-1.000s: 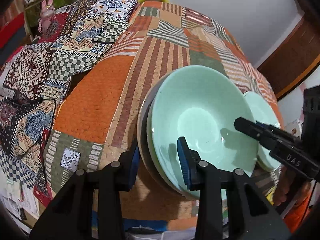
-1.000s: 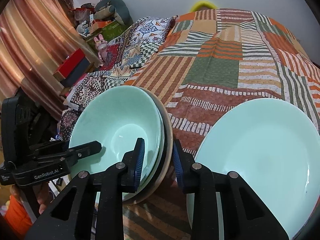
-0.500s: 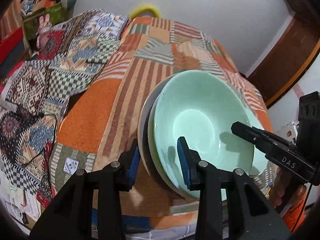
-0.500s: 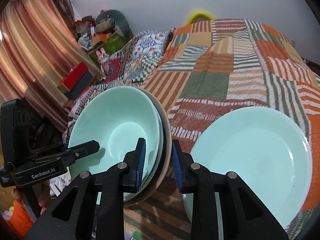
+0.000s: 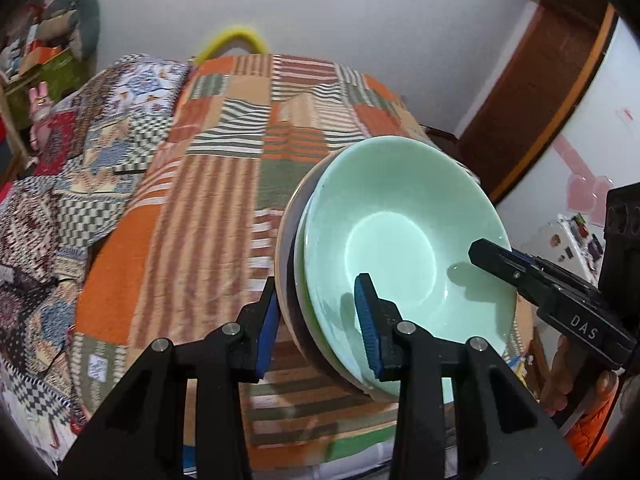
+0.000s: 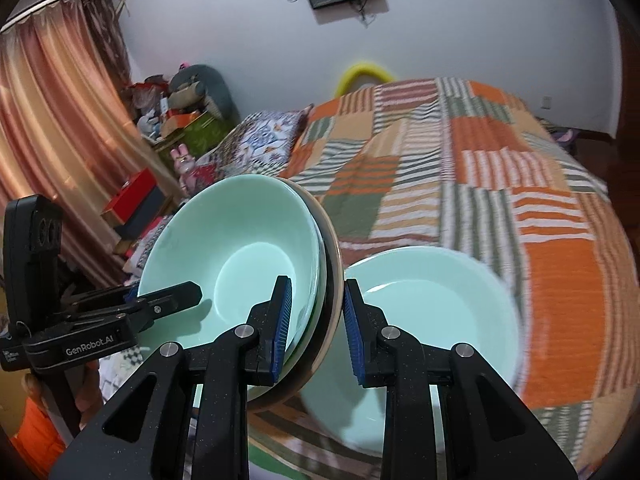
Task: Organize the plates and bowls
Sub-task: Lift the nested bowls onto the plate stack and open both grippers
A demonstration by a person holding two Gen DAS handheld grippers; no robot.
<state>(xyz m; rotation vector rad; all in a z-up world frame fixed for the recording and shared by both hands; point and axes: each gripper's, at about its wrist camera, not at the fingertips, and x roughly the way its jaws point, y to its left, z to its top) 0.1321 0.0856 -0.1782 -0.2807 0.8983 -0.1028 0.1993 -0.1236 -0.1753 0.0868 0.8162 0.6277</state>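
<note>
Bowl stack [image 5: 404, 240] clenched by left gripper [image 5: 316, 324] and right gripper [image 6: 316, 316]; to be set on plate [image 6: 440, 320] at 3 o'clock

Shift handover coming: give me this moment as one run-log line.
left gripper: shut on bowl stack | right gripper: shut on bowl stack, opposite rim | stack: off bed | green plate: on bed

both wrist views close, angled down, facing bed [image 5: 224, 168], sharing stacked bowls [image 6: 240, 256]
</note>
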